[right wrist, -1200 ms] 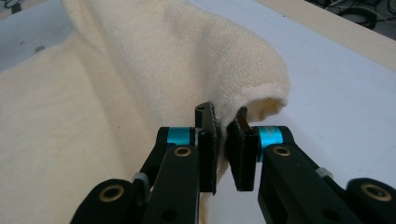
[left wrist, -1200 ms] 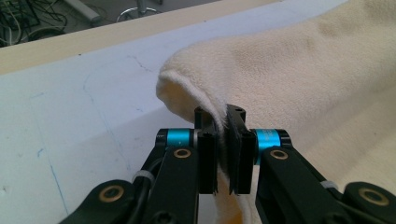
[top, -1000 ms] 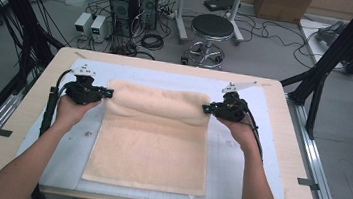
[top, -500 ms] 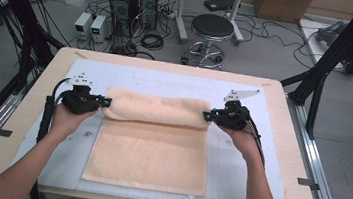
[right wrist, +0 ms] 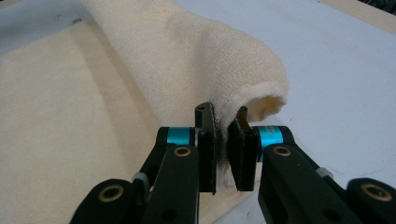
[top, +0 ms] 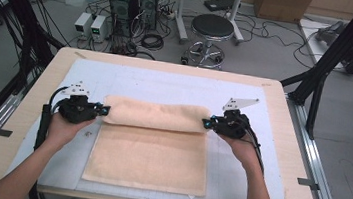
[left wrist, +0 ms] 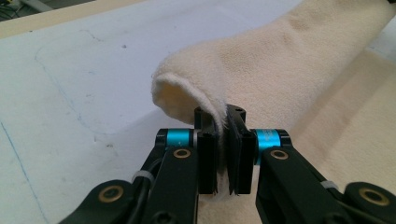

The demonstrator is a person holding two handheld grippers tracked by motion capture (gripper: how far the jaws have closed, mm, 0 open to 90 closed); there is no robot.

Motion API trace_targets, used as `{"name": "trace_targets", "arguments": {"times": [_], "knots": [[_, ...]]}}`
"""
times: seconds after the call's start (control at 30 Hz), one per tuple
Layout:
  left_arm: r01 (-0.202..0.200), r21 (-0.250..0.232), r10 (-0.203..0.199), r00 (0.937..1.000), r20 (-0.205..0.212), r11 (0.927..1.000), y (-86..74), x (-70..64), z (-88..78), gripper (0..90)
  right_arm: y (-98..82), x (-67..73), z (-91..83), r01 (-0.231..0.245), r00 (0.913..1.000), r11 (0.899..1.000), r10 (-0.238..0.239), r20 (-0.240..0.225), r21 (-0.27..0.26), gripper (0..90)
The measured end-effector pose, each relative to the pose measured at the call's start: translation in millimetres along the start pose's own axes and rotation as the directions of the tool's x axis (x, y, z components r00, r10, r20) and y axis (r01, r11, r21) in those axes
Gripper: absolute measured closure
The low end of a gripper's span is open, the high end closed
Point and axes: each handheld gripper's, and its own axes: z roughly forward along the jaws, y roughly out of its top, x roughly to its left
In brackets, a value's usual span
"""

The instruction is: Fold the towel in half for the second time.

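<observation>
A cream towel (top: 151, 149) lies on the white mat (top: 166, 85), its far edge lifted and curled over toward me as a rolled fold (top: 155, 115). My left gripper (top: 104, 110) is shut on the fold's left corner; the left gripper view has the towel's edge (left wrist: 187, 88) pinched between the black jaws (left wrist: 223, 156). At the fold's right corner my right gripper (top: 205, 124) is also shut on the cloth. The right gripper view has the towel (right wrist: 201, 70) arching over from its jaws (right wrist: 223, 154).
The mat covers a wooden table (top: 27, 112). Past the far edge stand a round black stool (top: 213, 28), computer towers (top: 133, 1) and loose cables on the floor. Black frame posts (top: 329, 61) rise at both sides of the table.
Both grippers have drawn the towel's far edge toward me, so the fold rolled nearer and covers more of the flat part. More bare mat lies behind it.
</observation>
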Motion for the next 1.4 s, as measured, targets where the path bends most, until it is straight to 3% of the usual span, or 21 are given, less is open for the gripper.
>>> {"name": "trace_targets", "arguments": {"times": [0.63, 0.77, 0.83, 1.27, 1.4], "knots": [[-0.054, 0.022, 0.053, 0.9978, 0.04, 0.9983, -15.4, -17.5, -18.0, 83.6, -4.4, 26.0, -14.0, 0.053, 0.9985, 0.998, -0.052, -0.016, 0.017, 83.2], [-0.062, 0.019, 0.061, 0.9968, 0.052, 0.9979, -23.0, -24.5, -21.4, 83.4, -11.9, 30.7, -14.7, 0.053, 0.9984, 0.998, -0.053, -0.019, 0.023, 83.1], [-0.088, 0.028, 0.086, 0.9949, 0.052, 0.9957, -27.3, -27.5, -21.9, 83.2, -18.8, 33.6, -13.5, 0.053, 0.9983, 0.998, -0.052, -0.026, 0.025, 82.9], [-0.086, 0.079, 0.079, 0.9933, 0.084, 0.9932, -52.4, -35.5, -22.4, 81.8, -45.2, 46.8, -6.5, 0.046, 0.9983, 0.998, -0.044, -0.038, 0.053, 81.5], [-0.079, 0.089, 0.071, 0.9932, 0.093, 0.9929, -56.8, -35.4, -23.3, 77.1, -52.3, 47.1, -4.6, 0.033, 0.9989, 0.997, -0.031, -0.034, 0.063, 78.2]]}}
